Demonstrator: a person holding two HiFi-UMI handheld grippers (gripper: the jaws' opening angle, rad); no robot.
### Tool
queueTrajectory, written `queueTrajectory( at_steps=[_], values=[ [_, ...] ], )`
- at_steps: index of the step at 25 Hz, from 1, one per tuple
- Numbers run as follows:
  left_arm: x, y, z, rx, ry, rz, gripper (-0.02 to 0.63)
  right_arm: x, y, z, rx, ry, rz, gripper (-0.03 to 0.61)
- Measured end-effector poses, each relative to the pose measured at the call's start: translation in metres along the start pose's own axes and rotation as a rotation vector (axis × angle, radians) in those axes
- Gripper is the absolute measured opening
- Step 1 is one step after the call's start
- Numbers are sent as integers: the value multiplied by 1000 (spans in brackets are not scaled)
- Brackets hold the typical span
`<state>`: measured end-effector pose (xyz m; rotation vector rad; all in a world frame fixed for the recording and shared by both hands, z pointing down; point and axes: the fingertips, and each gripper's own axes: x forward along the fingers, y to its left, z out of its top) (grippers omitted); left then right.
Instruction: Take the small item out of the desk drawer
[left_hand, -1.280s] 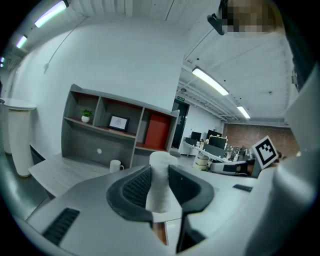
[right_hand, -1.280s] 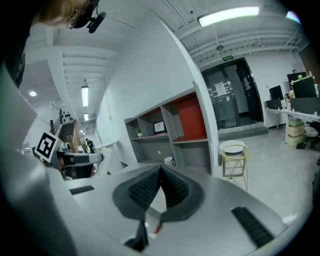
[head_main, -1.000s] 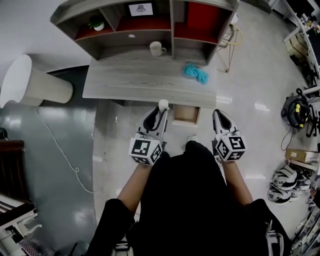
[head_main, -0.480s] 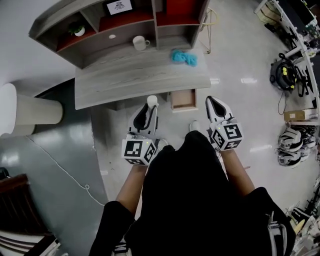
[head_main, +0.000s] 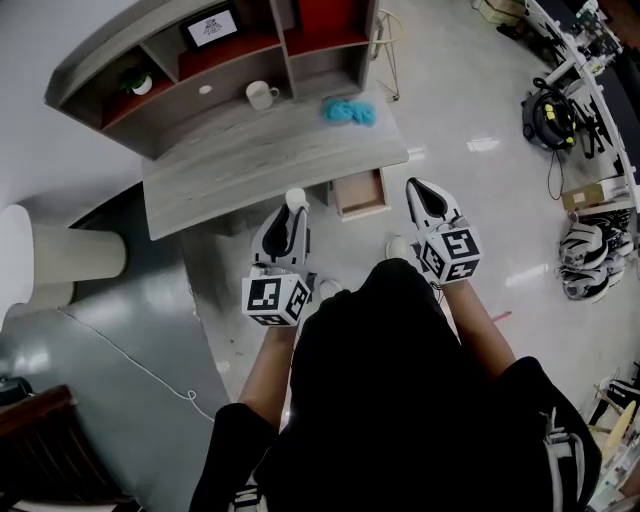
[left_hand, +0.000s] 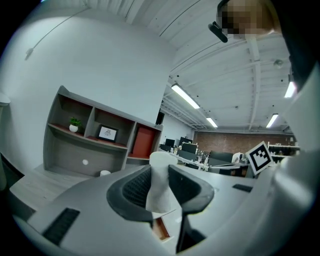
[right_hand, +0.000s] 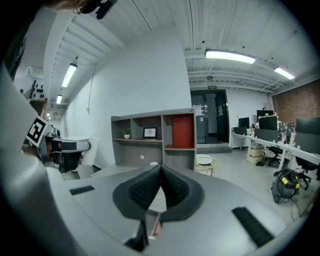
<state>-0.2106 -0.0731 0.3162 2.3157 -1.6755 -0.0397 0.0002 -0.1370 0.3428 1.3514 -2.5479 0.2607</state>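
Observation:
My left gripper (head_main: 291, 212) is shut on a small white item (head_main: 296, 199), a narrow piece with a rounded top that sticks up past the jaw tips. The left gripper view shows it pinched between the dark pads (left_hand: 161, 186). It hangs over the floor in front of the grey desk (head_main: 230, 160). The open wooden drawer (head_main: 361, 192) juts from the desk's front, between my two grippers. On the drawer's right, my right gripper (head_main: 422, 192) is shut with nothing in it, its pads meeting in the right gripper view (right_hand: 160, 170).
On the desk stand a white cup (head_main: 261, 95) and a blue cloth (head_main: 350, 111), backed by a shelf unit (head_main: 200, 50). A white cylinder (head_main: 50, 255) lies at the left. A vacuum cleaner (head_main: 550, 108) and helmets (head_main: 590, 262) sit at the right.
The desk and drawer have slid up and left in the head view and look farther off. Both grippers keep their hold and spacing; the white item stays in the left one.

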Motion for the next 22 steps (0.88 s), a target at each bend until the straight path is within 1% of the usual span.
queueTrajectory(
  at_steps=[11,18,22],
  values=[
    [18,-21,-12,1,34,-52,107,-18,-32,-10,48,9,-66,0],
    [42,-42,-22,-2,74,-98,107,-25,-53,-15,56,24,-101,0],
    [62,-57,-24,8,91,-117,107,-23,-67,-16,53,36,-100,0]
  ],
)
